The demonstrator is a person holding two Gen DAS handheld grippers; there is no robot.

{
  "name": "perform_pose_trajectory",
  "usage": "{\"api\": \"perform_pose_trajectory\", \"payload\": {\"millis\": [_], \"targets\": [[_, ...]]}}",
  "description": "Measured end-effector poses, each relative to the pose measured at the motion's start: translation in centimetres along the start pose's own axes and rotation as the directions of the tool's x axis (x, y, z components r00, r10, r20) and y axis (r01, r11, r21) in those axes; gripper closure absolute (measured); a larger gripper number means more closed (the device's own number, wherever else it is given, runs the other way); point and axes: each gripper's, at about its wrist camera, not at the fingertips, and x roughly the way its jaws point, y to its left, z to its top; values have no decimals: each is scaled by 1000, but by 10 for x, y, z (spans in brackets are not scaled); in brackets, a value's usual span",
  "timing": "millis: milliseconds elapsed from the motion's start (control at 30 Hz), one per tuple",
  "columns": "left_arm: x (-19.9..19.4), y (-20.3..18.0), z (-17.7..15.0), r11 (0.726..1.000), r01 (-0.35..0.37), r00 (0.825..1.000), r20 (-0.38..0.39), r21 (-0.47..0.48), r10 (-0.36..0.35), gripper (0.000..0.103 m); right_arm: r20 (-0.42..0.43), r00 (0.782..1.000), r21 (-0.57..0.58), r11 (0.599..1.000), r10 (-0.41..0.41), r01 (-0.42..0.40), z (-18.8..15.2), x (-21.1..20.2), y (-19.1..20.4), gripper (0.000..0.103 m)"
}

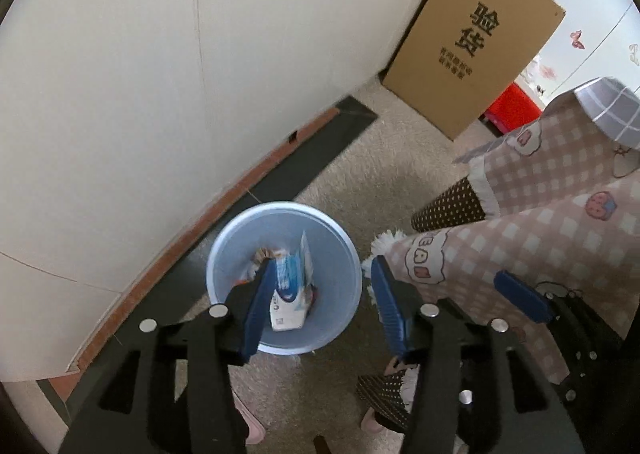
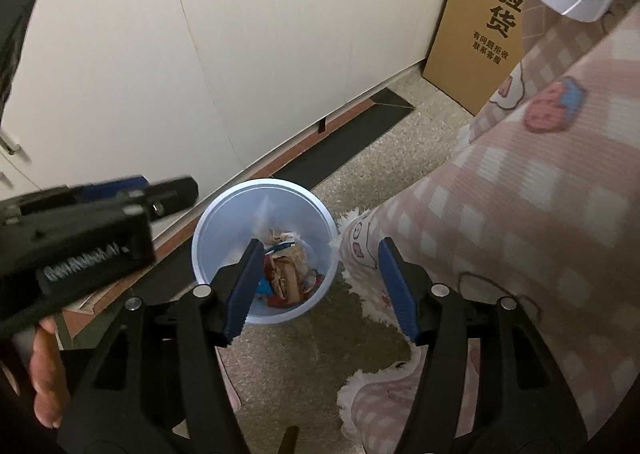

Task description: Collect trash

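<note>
White cabinets back a speckled floor, where our bin [image 1: 285,278] stands near the plinth with a blue carton [image 1: 290,294] and wrappers [image 2: 286,270] inside. Left gripper [image 1: 320,306] and right gripper [image 2: 318,286] hang above it — jaws apart, empty. No more trash is in view.

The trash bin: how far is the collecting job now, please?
Done: the blue bin already holds a blue-and-white carton and wrappers. In hand: nothing; the left gripper and right gripper are open and empty above it. Left: no loose trash shows on the visible carpet, though much of the floor is out of view.
</note>
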Motion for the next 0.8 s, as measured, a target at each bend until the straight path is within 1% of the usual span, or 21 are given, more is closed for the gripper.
{"api": "perform_pose_trajectory", "payload": {"millis": [100, 200, 267, 300, 333, 400, 433, 500, 533, 567, 600, 633, 667, 700, 733, 767, 800], "targets": [[-16, 3, 1, 1000, 2, 1000, 15, -18, -2, 51, 9, 1000, 0, 1000, 16, -16, -6, -14, 0, 44], [-41, 6, -4, 1000, -16, 999, 52, -25, 17, 47, 22, 999, -9, 999, 33, -33, -10, -30, 4, 44], [-63, 7, -9, 999, -38, 995, 88, -17, 40, 45, 26, 998, -32, 998, 54, -53, -13, -43, 11, 44], [-77, 6, -13, 999, -46, 994, 102, 1, 46, 41, 32, 998, -44, 997, 59, -58, -15, -49, 14, 44], [-86, 6, -14, 998, -56, 992, 110, 11, 55, 39, 40, 997, -60, 996, 70, -68, -17, -58, 19, 43], [-115, 5, -20, 994, -105, 984, 150, 21, 100, 38, 35, 992, -71, 991, 118, -116, -19, -73, 29, 43], [-126, 6, -22, 993, -119, 979, 168, 18, 114, 36, 34, 991, -75, 989, 132, -129, -21, -79, 32, 43], [-152, 6, -28, 990, -139, 969, 206, 9, 134, 33, 29, 981, -79, 978, 194, -191, -22, -91, 38, 43], [-166, 6, -31, 989, -147, 964, 224, 4, 142, 31, 11, 962, -59, 960, 274, -273, -22, -98, 39, 40], [-177, 5, -35, 988, -156, 959, 237, 0, 152, 31, -13, 933, -20, 933, 360, -361, -22, -102, 38, 40], [-188, 5, -39, 986, -166, 955, 249, -2, 161, 29, -43, 879, 56, 880, 474, -472, -23, -103, 35, 40], [-198, 5, -42, 985, -174, 951, 259, -1, 169, 28, -58, 849, 104, 849, 525, -518, -24, -105, 34, 39], [-209, 5, -46, 983, -185, 947, 269, -2, 179, 28, -65, 840, 118, 840, 538, -529, -26, -108, 35, 36], [-220, 3, -51, 980, -199, 941, 280, -2, 192, 28, -76, 829, 125, 830, 554, -543, -27, -111, 38, 32], [-228, 2, -55, 979, -203, 937, 290, -2, 195, 28, -103, 791, 143, 796, 603, -588, -30, -112, 42, 32], [-235, 1, -58, 979, -206, 934, 297, -4, 198, 28, -118, 762, 163, 770, 636, -617, -33, -114, 45, 32], [-240, 1, -61, 978, -208, 932, 302, -5, 200, 28, -119, 764, 161, 772, 634, -615, -35, -117, 48, 32]]}}
